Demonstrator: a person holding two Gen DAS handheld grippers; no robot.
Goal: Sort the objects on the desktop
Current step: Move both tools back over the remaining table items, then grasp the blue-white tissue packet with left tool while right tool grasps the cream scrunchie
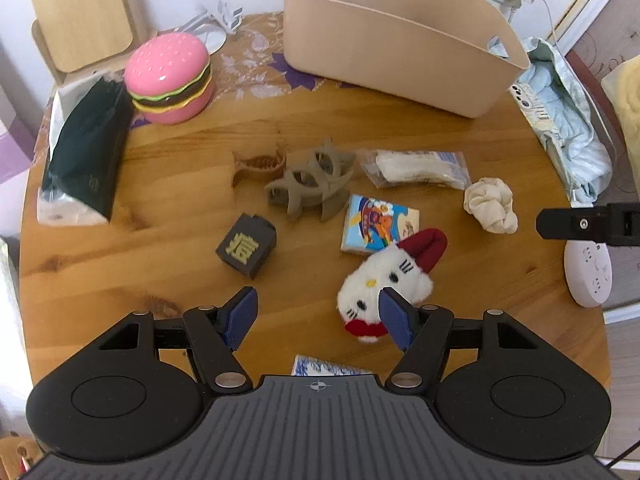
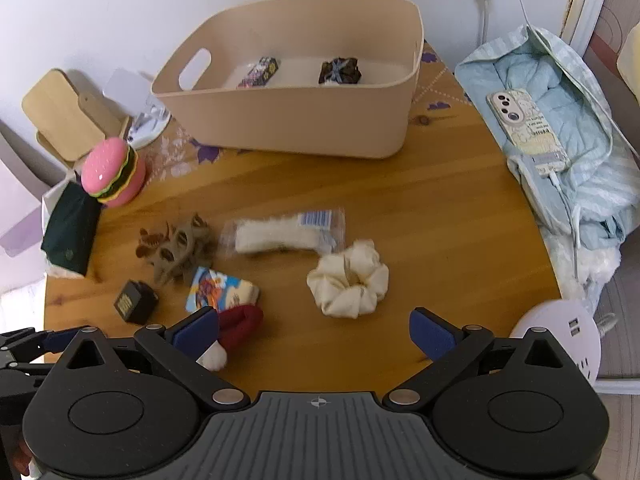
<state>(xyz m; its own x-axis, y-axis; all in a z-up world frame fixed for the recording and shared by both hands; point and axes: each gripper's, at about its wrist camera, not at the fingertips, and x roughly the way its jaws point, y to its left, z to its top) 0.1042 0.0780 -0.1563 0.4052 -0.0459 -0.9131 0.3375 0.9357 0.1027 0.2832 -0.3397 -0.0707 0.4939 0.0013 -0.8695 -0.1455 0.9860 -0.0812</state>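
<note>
The left gripper (image 1: pixel 318 318) was open and empty; the plush (image 1: pixel 386 280) lay behind its right finger (image 1: pixel 394 318). The right gripper (image 2: pixel 314 334) was open too, holding nothing, the scrunchie (image 2: pixel 348 282) just beyond.

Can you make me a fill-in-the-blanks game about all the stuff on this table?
1. The toy burger has a ___ bun.
2. The beige bin already holds ___ things.
3. The phone lies on a light ___ jacket.
4. Both blue-padded claws, left and right, are ___.

Missing words: pink; two; blue; open
</note>
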